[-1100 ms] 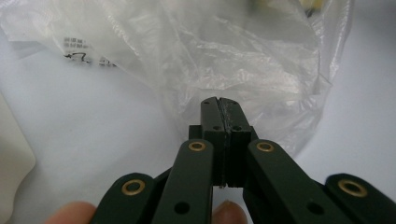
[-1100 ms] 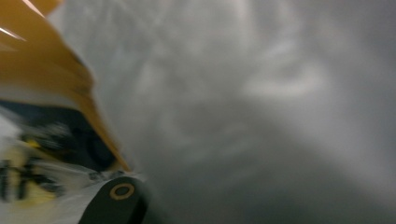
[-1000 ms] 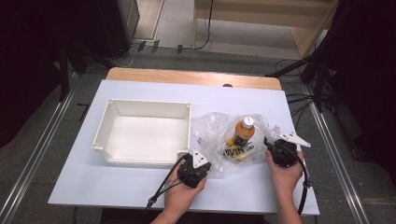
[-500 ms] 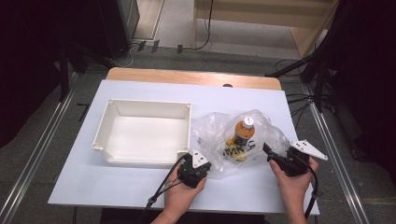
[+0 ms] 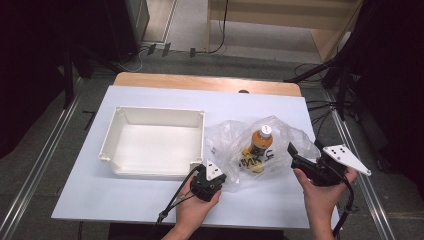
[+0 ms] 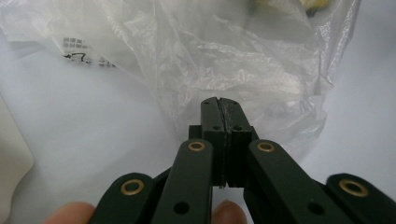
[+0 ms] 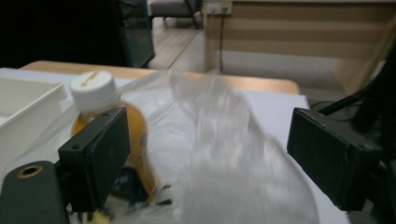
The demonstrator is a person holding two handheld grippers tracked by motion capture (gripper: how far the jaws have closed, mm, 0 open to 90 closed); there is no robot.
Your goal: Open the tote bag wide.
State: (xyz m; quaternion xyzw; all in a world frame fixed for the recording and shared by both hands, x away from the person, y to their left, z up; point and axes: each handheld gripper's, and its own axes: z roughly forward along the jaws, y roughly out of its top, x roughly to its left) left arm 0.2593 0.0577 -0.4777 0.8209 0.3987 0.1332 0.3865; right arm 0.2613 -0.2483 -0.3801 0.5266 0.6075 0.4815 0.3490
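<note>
A white table with a wooden far edge stands on a grey floor, dark equipment to either side. On it sits a shallow white tray, and just right of the tray lies a crumpled clear bag with an orange bottle inside, white cap pointing away from the person. The left gripper rests at the bag's near-left corner — in the left gripper view its jaws are pressed together on a fold of the plastic. The right gripper is held just off the bag's right edge, jaws spread wide; in the right gripper view the bottle and bag lie between and beyond them, untouched.
</note>
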